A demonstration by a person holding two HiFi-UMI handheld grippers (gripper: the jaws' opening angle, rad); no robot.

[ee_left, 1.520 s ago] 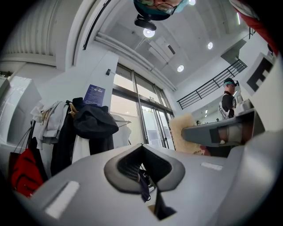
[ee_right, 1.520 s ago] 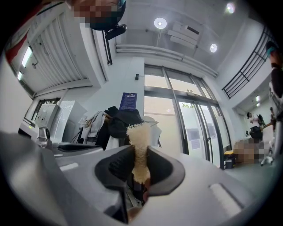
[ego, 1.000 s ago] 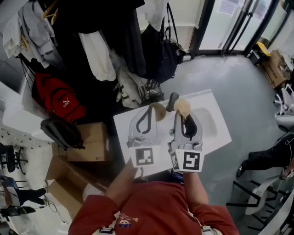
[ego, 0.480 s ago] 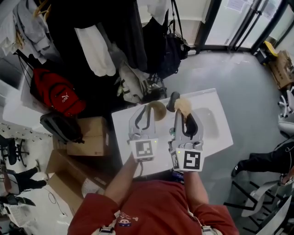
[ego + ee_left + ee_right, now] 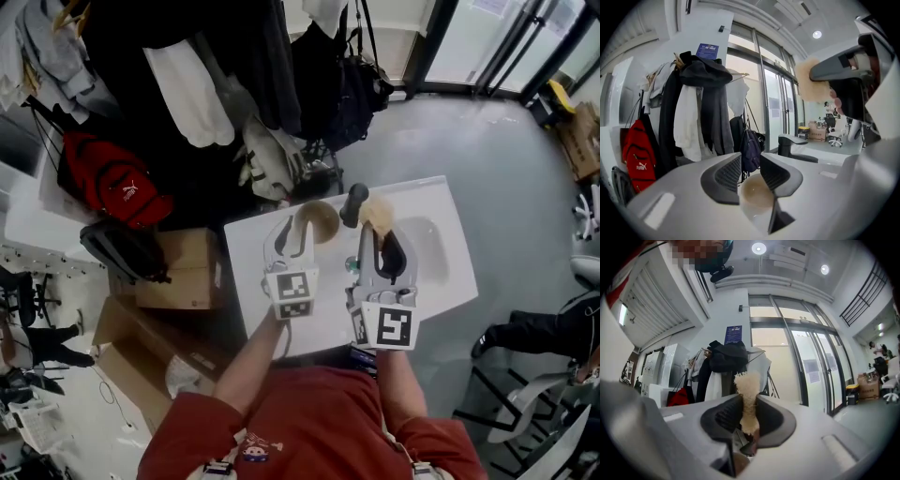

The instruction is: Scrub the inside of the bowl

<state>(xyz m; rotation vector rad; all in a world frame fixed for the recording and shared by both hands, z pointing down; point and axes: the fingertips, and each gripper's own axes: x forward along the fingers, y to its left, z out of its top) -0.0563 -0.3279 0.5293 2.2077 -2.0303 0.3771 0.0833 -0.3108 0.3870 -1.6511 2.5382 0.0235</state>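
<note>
A brown bowl [image 5: 323, 222] sits on the white counter [image 5: 251, 281] beside the sink. My left gripper [image 5: 302, 225] is at the bowl's near rim and its jaws are opening. In the left gripper view the bowl [image 5: 757, 197] shows through the gap between the pads, which do not press on it. My right gripper [image 5: 374, 234] is shut on a tan sponge [image 5: 373, 214], held raised over the counter to the right of the bowl. The right gripper view shows the sponge [image 5: 747, 390] sticking up from between the pads.
A dark faucet [image 5: 354, 202] stands just behind the sponge, with the sink basin [image 5: 427, 246] to its right. Coats and bags hang on a rack [image 5: 234, 84] behind the counter. Cardboard boxes [image 5: 178, 281] lie on the floor at the left.
The left gripper's marker cube has moved up closer to the bowl. The right gripper still holds the sponge in the same place.
</note>
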